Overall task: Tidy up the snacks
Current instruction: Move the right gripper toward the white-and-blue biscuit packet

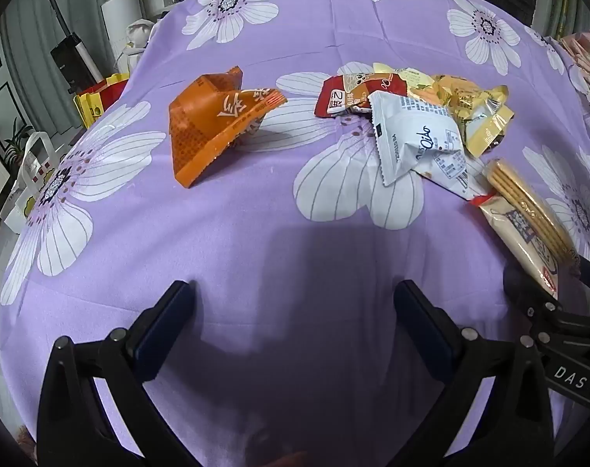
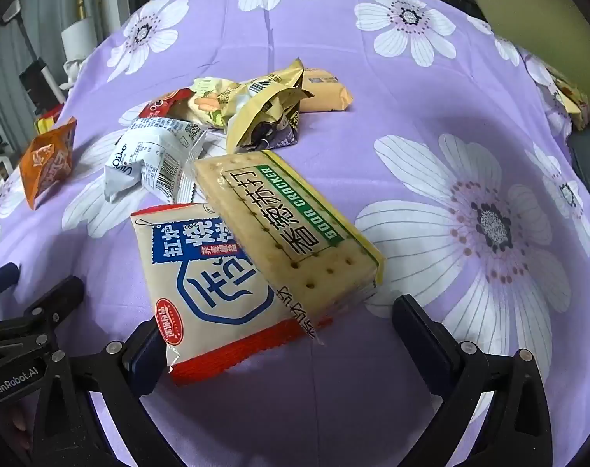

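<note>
1. While the left gripper (image 1: 291, 327) hovered with jaws apart over bare cloth, the snack pile (image 1: 415, 116) lay toward the surface's far right.
2. The right gripper (image 2: 279, 334), jaws apart, straddled the two stacked cracker packs (image 2: 252, 264), apparently positioned for a grasp.

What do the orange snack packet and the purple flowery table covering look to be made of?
Orange snack packet: probably thin plastic film, glossy; it holds sharp creases and catches light along its folds.
Purple covering: looks like woven fabric, matte; it shows soft wrinkles, a printed flower pattern, and no shine.
</note>
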`<state>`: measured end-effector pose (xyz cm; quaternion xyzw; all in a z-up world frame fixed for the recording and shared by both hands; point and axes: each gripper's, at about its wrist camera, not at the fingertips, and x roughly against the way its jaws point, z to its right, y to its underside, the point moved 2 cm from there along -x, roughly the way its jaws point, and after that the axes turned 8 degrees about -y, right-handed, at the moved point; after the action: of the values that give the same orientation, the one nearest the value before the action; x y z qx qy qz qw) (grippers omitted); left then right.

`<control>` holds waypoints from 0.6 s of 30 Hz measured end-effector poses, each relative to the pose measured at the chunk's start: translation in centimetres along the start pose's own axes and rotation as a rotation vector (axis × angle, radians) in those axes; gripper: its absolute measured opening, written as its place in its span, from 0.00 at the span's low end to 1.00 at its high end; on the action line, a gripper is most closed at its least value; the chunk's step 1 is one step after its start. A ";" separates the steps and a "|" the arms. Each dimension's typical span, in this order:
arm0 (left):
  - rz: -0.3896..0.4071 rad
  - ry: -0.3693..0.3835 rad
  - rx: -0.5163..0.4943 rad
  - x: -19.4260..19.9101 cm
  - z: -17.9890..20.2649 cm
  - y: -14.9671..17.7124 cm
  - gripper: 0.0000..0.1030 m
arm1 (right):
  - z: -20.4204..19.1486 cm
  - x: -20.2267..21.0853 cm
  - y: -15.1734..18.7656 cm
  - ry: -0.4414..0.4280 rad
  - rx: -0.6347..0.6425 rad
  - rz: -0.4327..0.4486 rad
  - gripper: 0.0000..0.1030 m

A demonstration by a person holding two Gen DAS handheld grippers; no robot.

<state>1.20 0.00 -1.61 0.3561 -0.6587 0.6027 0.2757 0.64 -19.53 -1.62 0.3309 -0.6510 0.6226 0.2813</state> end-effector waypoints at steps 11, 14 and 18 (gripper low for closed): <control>0.003 -0.003 0.001 0.1 0.0 0.0 1.00 | 0.0 0.0 0.0 0.001 0.001 0.003 1.00; 0.005 -0.002 0.002 0.1 0.0 0.1 1.00 | 0.0 0.0 0.0 0.001 0.001 0.002 1.00; 0.009 -0.001 0.002 0.2 -0.1 0.2 1.00 | 0.0 0.0 0.0 0.002 0.002 0.002 1.00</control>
<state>0.96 0.07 -1.54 0.3538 -0.6598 0.6045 0.2722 0.65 -19.53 -1.60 0.3298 -0.6506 0.6237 0.2810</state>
